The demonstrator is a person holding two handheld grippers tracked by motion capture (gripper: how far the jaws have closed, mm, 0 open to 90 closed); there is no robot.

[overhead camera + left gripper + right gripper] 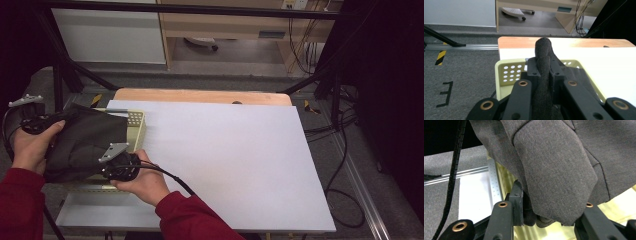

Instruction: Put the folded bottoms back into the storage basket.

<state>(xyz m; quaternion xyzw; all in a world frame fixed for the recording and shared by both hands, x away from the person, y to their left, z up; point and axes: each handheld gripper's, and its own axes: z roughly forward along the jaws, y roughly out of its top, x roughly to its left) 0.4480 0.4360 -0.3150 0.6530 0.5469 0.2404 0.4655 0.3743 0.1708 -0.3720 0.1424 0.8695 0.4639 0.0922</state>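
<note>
A dark grey garment (85, 142) hangs bunched over a pale yellow perforated basket (137, 125) at the table's left edge. My left gripper (60, 121) is at the garment's upper left; in the left gripper view (543, 66) its jaws are shut on a thick fold of the cloth (543, 50), with the basket (509, 72) just beyond. My right gripper (112, 165) is at the garment's lower edge. In the right gripper view (549, 200) a fold of the garment (554, 165) fills the gap between the jaws. The left pad presses on it and the right jaw's tip is hidden by cloth.
A white sheet (225, 150) covers most of the wooden table (200, 95), bare to the right of the basket. Black frame posts (60, 65) stand at the back left and right. Cables (340, 150) lie on the floor by the table's right side.
</note>
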